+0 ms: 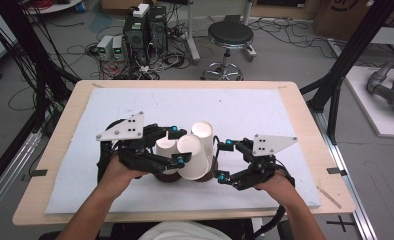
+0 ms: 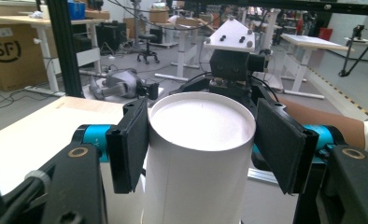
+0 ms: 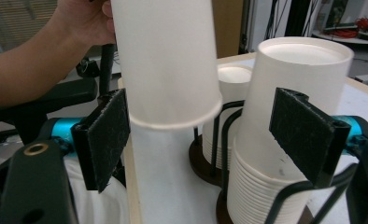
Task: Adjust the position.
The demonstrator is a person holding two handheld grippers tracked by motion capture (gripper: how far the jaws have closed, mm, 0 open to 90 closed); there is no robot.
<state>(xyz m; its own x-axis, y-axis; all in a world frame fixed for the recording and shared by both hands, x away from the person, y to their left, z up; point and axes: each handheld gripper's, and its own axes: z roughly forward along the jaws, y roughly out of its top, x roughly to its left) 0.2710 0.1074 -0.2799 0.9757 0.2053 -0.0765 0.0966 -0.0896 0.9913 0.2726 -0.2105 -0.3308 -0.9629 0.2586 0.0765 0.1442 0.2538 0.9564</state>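
The one marking that can be read is "SF", printed in large dark letters on the side of a brown cardboard box (image 2: 8, 56) that stands on the floor at the far left in the left gripper view. Beside the letters sits a curved bracket-like stroke. A small pale label is stuck higher on the same box, but its print is too small to make out. The white paper cups carry no readable print.
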